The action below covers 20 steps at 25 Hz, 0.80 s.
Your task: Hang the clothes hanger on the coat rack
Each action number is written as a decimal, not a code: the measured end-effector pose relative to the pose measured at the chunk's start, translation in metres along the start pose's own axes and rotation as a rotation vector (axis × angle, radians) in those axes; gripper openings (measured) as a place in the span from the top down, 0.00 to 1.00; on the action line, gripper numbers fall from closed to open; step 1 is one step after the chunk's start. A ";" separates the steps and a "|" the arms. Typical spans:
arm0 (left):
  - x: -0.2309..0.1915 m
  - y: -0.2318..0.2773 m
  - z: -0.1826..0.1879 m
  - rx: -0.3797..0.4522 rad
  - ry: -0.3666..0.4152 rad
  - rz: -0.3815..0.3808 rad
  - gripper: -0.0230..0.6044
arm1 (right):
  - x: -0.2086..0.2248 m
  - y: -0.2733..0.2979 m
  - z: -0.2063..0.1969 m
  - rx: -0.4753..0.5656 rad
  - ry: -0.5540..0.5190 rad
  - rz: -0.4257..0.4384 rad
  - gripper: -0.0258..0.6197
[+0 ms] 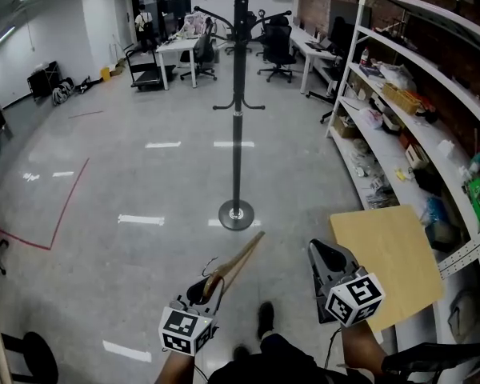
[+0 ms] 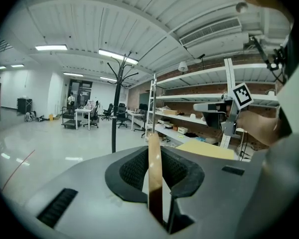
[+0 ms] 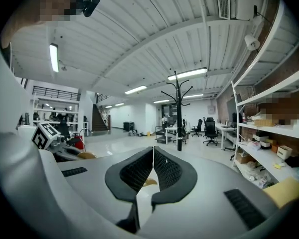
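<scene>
The light wooden clothes hanger [image 1: 238, 262] sits low in the centre of the head view. It is held in your left gripper [image 1: 211, 286] and slants up and to the right, with its far end pointing toward the rack's round base but clear of it.

The glossy grey floor [image 1: 144, 182] fills most of that view. The long white shelving unit [image 1: 408, 94], crowded with small items, runs down the right side. The tall black coat rack [image 1: 238, 118] stands upright at upper centre, its hooks at the top edge. A tan wooden tabletop [image 1: 392, 266] lies at lower right, and your right gripper [image 1: 324, 252] shows at its left edge.

In the left gripper view your black ribbed fingers [image 2: 134, 171] are clamped on the hanger, seen edge-on as a thin strip. In the right gripper view the fingers [image 3: 167, 171] are pressed together with nothing between them.
</scene>
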<state>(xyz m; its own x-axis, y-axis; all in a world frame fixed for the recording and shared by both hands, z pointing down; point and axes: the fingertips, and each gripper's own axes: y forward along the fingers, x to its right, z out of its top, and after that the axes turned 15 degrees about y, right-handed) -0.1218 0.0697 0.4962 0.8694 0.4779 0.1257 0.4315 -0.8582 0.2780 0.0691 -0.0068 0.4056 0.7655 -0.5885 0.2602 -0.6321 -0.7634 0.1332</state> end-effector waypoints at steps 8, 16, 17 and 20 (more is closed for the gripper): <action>-0.060 0.082 0.025 -0.020 0.035 0.025 0.88 | 0.051 0.089 0.024 0.021 0.006 0.045 0.95; -0.109 0.193 0.076 -0.018 0.043 0.038 0.88 | 0.125 0.177 0.070 0.053 0.004 0.124 0.95; -0.113 0.206 0.080 -0.018 0.042 0.037 0.88 | 0.134 0.186 0.074 0.054 0.001 0.129 0.95; -0.130 0.240 0.090 -0.037 0.049 0.025 0.88 | 0.156 0.216 0.083 0.055 0.013 0.140 0.95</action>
<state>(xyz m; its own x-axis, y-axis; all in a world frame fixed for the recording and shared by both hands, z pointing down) -0.1096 -0.2155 0.4609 0.8664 0.4661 0.1790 0.4003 -0.8628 0.3087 0.0619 -0.2860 0.3954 0.6687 -0.6869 0.2845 -0.7246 -0.6878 0.0424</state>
